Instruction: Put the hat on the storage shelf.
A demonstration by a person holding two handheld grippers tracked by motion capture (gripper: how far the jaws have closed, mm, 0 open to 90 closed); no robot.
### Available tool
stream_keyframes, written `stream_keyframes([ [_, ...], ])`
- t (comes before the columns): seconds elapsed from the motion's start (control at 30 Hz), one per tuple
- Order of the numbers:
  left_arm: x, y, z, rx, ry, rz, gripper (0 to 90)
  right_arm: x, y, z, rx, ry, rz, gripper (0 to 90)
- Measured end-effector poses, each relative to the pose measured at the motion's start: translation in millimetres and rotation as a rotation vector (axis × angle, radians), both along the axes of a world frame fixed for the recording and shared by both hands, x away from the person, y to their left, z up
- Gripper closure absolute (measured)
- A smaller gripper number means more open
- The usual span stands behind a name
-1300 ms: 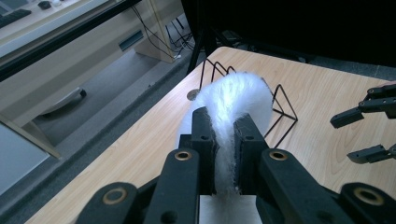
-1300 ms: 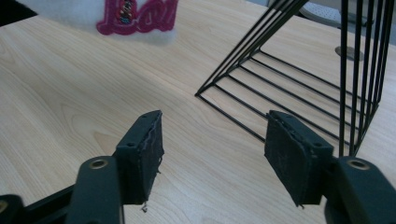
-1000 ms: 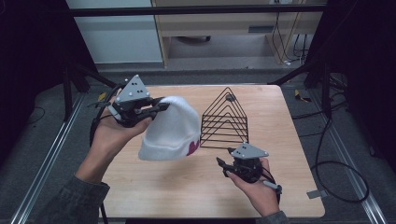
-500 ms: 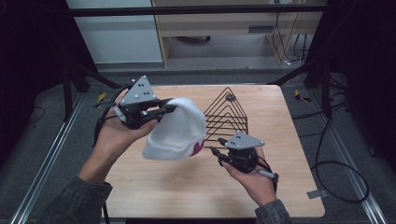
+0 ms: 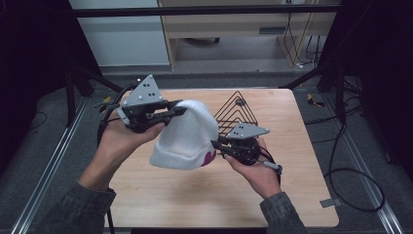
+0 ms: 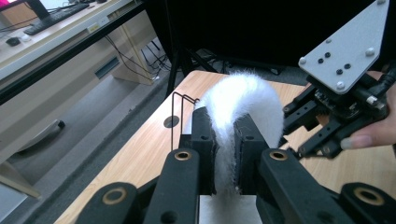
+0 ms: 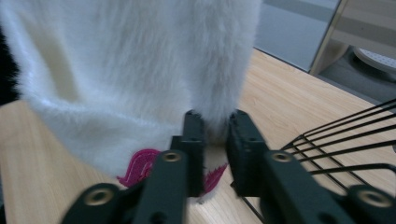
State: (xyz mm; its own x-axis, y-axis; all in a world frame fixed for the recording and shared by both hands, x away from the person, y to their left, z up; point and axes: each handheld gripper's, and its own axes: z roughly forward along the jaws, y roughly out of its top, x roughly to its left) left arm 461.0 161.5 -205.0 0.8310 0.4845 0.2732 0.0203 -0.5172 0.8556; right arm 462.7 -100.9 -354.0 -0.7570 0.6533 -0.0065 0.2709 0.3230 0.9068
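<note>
We hold the white hat [image 5: 187, 136] in the air above the counter's [image 5: 292, 195] middle: the left tool [image 5: 176, 110] is clenched on its crown, and the right tool [image 5: 215, 145], whose jaws have just been closing, pinches its brim. That brim bite looks shallow, so the fluffy fabric could slip free, or snag the wire rack [image 5: 237, 114] just behind.

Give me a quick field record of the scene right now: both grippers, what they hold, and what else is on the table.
left gripper: shut on the white fuzzy hat, near its top
right gripper: jaws have just been closing, now pinching the hat's lower edge by the pink patch
hat: lifted above the table
black wire rack: on the table behind the hat
</note>
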Motion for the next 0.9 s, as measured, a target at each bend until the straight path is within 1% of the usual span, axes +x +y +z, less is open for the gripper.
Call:
stream_keyframes([
  [0.03,0.0,0.0,0.0,0.000,0.000,0.000,81.2,0.0,0.0,0.0,0.000,0.000,0.000,80.7],
  [0.07,2.1,0.4,2.5,-0.009,-0.001,0.008,81.2,1.0,-2.7,3.6,0.004,-0.008,0.007,84.1],
  [0.13,3.7,0.4,4.4,-0.011,-0.003,0.013,81.3,1.0,-3.7,5.4,0.002,-0.013,0.008,84.5],
  [0.17,6.8,-0.3,7.3,-0.007,-0.009,0.023,81.2,1.1,-7.1,12.6,-0.005,-0.026,0.005,85.2],
  [0.2,6.8,-0.3,7.3,-0.007,-0.009,0.023,81.2,1.1,-7.1,12.6,-0.005,-0.026,0.005,85.2],
  [0.23,12.1,-0.5,10.1,-0.023,-0.012,0.041,81.2,1.8,-11.1,20.1,-0.009,-0.039,0.003,85.4],
  [0.27,12.1,-0.5,10.1,-0.023,-0.012,0.041,81.1,1.8,-11.1,20.1,-0.009,-0.039,0.003,85.4],
  [0.33,18.8,-0.7,13.1,-0.039,-0.017,0.065,81.0,3.5,-16.7,30.1,-0.008,-0.052,-0.005,85.6],
  [0.37,26.9,-1.9,16.5,-0.061,-0.019,0.084,80.9,6.4,-23.5,42.3,-0.009,-0.063,-0.018,85.8],
  [0.4,30.9,-2.8,18.4,-0.067,-0.021,0.091,80.9,7.6,-25.6,46.5,-0.010,-0.068,-0.022,85.9],
  [0.43,30.9,-2.8,18.4,-0.067,-0.021,0.091,80.9,7.6,-25.6,46.5,-0.010,-0.068,-0.022,85.9],
  [0.47,38.7,-5.6,22.1,-0.089,-0.014,0.097,80.9,11.2,-30.7,56.6,-0.017,-0.080,-0.027,86.0],
  [0.5,38.7,-5.6,22.1,-0.089,-0.014,0.097,80.9,11.2,-30.7,56.6,-0.017,-0.080,-0.027,86.0],
  [0.53,42.9,-8.3,24.7,-0.083,-0.020,0.100,80.9,13.5,-33.0,61.1,-0.023,-0.085,-0.032,86.0],
  [0.6,49.0,-13.2,27.6,-0.094,-0.025,0.104,80.9,19.1,-37.9,68.7,-0.033,-0.092,-0.043,86.1],
  [0.63,56.2,-19.2,30.7,-0.103,-0.031,0.112,80.8,25.9,-42.8,76.4,-0.057,-0.100,-0.057,86.1],
  [0.67,59.6,-21.8,32.2,-0.112,-0.032,0.114,80.9,28.1,-44.6,78.9,-0.060,-0.103,-0.060,86.1],
  [0.7,59.6,-21.8,32.2,-0.112,-0.032,0.114,80.9,28.1,-44.6,78.9,-0.060,-0.103,-0.060,86.1],
  [0.73,62.7,-24.6,33.3,-0.127,-0.030,0.115,80.9,30.9,-47.2,82.1,-0.063,-0.105,-0.069,86.1],
  [0.77,68.2,-29.8,35.1,-0.141,-0.038,0.120,80.9,36.1,-53.7,88.8,-0.060,-0.109,-0.087,86.1],
  [0.83,70.6,-32.3,36.0,-0.149,-0.041,0.122,80.9,37.4,-55.8,90.7,-0.057,-0.110,-0.093,86.1],
  [0.87,73.7,-35.3,36.9,-0.162,-0.040,0.122,80.9,38.8,-58.3,92.9,-0.051,-0.111,-0.100,86.1],
  [0.9,77.4,-39.7,37.4,-0.177,-0.042,0.124,80.8,42.1,-62.8,94.8,-0.035,-0.111,-0.119,86.1],
])
